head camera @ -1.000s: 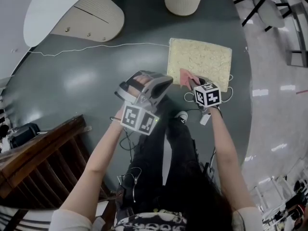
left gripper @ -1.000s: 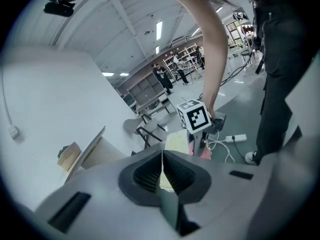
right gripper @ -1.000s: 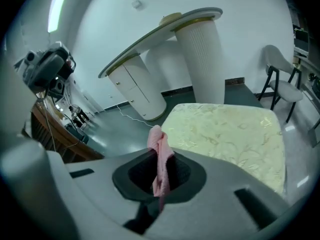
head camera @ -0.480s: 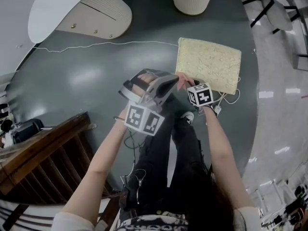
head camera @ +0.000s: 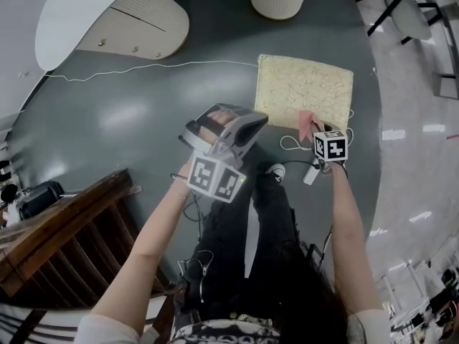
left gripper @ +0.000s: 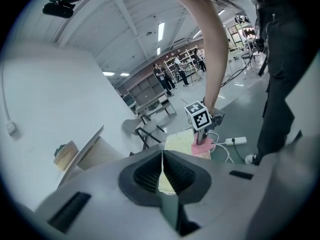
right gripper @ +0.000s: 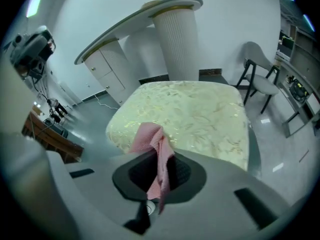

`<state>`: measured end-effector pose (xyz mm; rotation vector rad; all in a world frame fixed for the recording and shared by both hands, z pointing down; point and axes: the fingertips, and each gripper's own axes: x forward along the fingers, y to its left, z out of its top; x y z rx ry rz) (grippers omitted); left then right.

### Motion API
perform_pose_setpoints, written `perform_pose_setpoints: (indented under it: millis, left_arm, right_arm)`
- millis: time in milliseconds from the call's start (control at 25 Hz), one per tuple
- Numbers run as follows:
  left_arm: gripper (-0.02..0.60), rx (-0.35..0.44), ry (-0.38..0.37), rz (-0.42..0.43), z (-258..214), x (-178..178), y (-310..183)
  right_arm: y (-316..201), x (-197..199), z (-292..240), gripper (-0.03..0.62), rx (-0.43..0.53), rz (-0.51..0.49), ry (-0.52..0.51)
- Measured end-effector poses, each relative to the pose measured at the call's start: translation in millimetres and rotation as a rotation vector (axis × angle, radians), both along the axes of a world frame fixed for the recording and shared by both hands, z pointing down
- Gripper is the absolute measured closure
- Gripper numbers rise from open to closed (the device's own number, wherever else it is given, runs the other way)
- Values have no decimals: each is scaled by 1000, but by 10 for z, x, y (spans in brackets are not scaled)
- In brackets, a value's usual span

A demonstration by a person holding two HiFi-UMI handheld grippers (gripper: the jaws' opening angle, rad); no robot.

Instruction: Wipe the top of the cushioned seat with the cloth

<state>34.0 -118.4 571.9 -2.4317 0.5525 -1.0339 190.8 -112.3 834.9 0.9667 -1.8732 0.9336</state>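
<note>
Between right gripper (right gripper: 160, 173) fingers (right gripper: 134, 172), cloth (right gripper: 147, 136), at seat (right gripper: 200, 111) edge

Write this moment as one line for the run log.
right gripper: shut on cloth | cloth: at near edge of cushioned seat | left gripper: shut, empty, off the seat

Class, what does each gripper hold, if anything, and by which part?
The right gripper is shut on the pink cloth, pinching a bunched fold. The left gripper is shut on nothing.

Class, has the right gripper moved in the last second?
Yes: the right gripper, holding the cloth, slid rightward along the seat from its near left corner.
</note>
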Motion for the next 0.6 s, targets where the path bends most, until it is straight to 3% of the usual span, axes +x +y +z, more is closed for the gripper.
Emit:
perform_pose_setpoints:
  millis: [320,600]
  left_arm:
    - [574,2,-12,57,-4,216,-38]
    - [573,4,-28,95,1,363,-23]
  right_arm:
    - [9,1009,-84,582,0,152,86]
    - [44,1503,-141,582,-1,225,126]
